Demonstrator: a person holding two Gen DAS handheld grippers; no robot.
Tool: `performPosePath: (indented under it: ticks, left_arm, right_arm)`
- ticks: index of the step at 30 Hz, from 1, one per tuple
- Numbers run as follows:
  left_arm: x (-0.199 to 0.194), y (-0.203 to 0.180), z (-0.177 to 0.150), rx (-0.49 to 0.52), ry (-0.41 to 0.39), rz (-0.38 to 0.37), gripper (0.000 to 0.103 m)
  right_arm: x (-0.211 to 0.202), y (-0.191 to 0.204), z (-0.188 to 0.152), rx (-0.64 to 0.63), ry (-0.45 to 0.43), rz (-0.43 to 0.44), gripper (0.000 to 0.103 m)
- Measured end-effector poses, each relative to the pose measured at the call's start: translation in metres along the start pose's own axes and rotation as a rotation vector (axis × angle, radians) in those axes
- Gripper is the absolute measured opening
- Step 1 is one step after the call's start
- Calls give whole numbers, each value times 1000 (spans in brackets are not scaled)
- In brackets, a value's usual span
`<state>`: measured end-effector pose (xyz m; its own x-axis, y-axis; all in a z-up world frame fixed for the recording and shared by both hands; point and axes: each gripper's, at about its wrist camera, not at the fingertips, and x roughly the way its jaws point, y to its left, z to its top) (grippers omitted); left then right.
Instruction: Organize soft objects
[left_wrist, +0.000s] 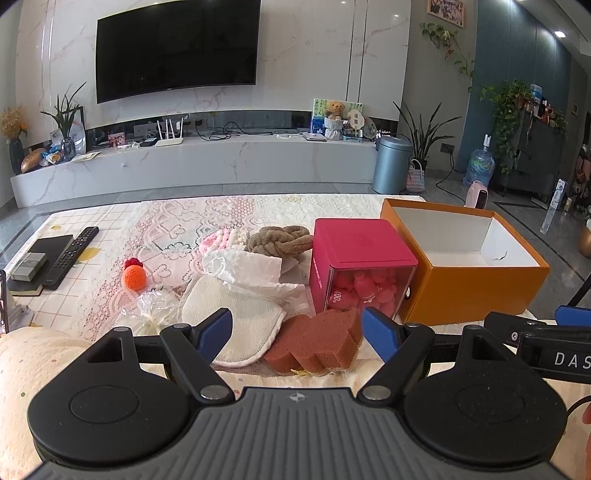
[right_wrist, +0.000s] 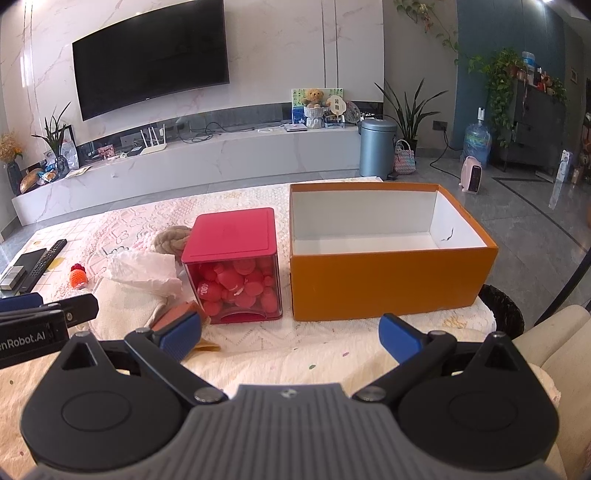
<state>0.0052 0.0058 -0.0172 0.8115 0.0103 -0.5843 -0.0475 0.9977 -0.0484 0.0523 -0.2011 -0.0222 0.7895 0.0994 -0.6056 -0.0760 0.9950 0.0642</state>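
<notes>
The lidded container (right_wrist: 232, 266) stands on the table (right_wrist: 314, 354), the open box (right_wrist: 384, 280) just to its right. Left of the container lie the sponge (left_wrist: 314, 341), pad (left_wrist: 236, 325) and knotted rope (left_wrist: 279, 239), the rope farthest back.

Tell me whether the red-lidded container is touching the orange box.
Apart. The right wrist view shows a strip of tablecloth between the red-lidded container and the orange box.

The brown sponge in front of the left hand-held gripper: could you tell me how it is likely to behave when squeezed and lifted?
The brown sponge looks porous and foam-like, so it will probably compress between the fingers and weigh little. Its rough, matte surface suggests it should not slip. Its flat-sided, blocky shape makes rolling unlikely.
</notes>
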Motion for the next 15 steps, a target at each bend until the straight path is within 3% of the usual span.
performPosePath:
  ticks: [15]
  left_arm:
    - [2, 1, -3, -8, 11, -2, 94]
  right_arm:
    - [3, 1, -2, 1, 7, -1, 100]
